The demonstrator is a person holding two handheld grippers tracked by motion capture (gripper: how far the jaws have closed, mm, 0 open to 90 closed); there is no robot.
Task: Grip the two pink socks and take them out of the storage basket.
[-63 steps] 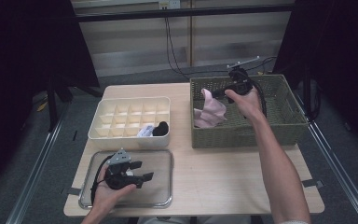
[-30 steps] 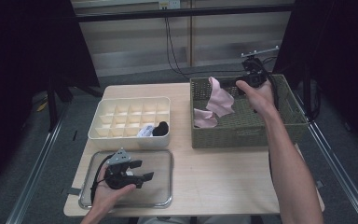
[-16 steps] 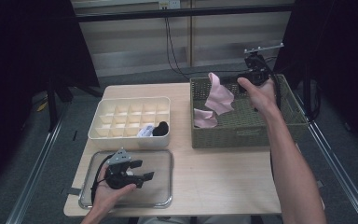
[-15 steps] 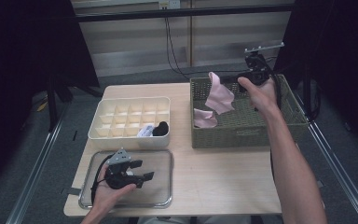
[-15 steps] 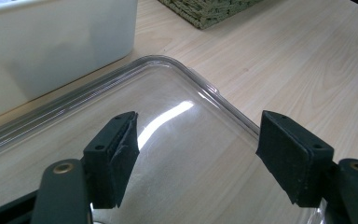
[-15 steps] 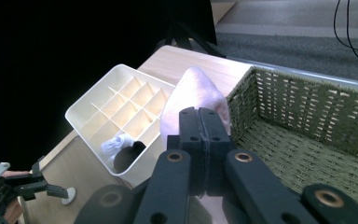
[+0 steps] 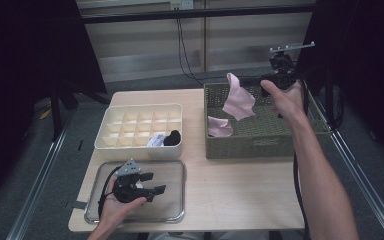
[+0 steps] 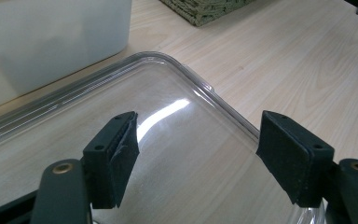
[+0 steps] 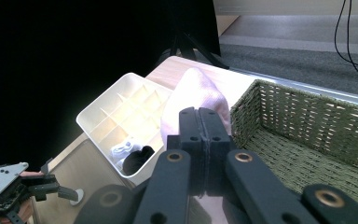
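Right gripper (image 7: 252, 80) raised above woven basket (image 7: 285, 145), jaws clamped on pink cloth (image 7: 238, 100); cloth hung from jaw tips, clear of basket floor. Second pink cloth (image 7: 219, 126) lying in basket. Left gripper (image 7: 152, 182) held over clear tray (image 7: 175, 170), jaws apart, nothing between.

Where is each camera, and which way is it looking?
High view: above the table, looking forward and down; both forearms, left gripper, right gripper holding a pink sock.
Left gripper view: rides on that gripper, over the clear tray; jaws apart.
Right gripper view: along shut jaws on the sock, toward the divided white box.
Shared: woven basket, box, sock.
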